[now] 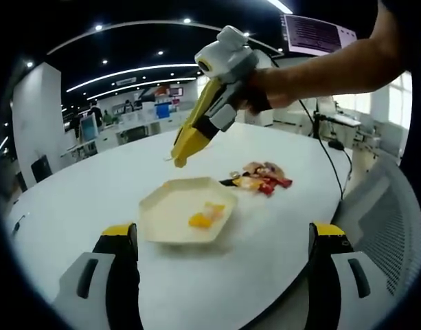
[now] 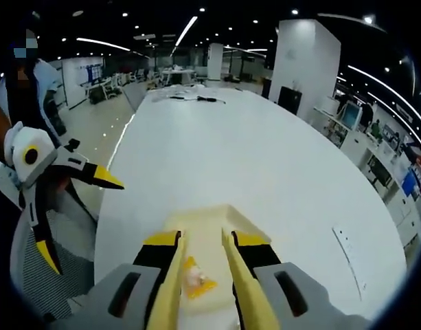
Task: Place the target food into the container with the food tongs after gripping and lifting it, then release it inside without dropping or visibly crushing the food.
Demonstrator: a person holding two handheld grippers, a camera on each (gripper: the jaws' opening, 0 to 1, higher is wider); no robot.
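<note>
On the long white oval table [image 1: 279,240] sat a pale cream, hexagon-shaped shallow tray [image 1: 186,210], and everything else was easiest to place from it. Inside the tray, toward its middle, lay a small orange-yellow piece of food [image 1: 206,215], resting on the tray floor and touching nothing else that I could see. Just beyond the tray's far edge, on the bare tabletop, lay a small heap of red, orange and brown food pieces [image 1: 262,178], close to the tray but apart from it.

Above the tray hung the right gripper [image 1: 179,159], held in a person's hand [image 1: 282,86], with long yellow tongs [image 1: 194,136] fitted to it and pointing down toward the tray's far side. In the right gripper view those tongs [image 2: 200,275] stood a little apart, the food piece [image 2: 194,277] visible between them on the tray [image 2: 248,227]; whether they touched it I could not tell.

The left gripper [image 1: 224,237], near the tray's close edge, had its black-and-yellow jaws spread wide, holding nothing.
</note>
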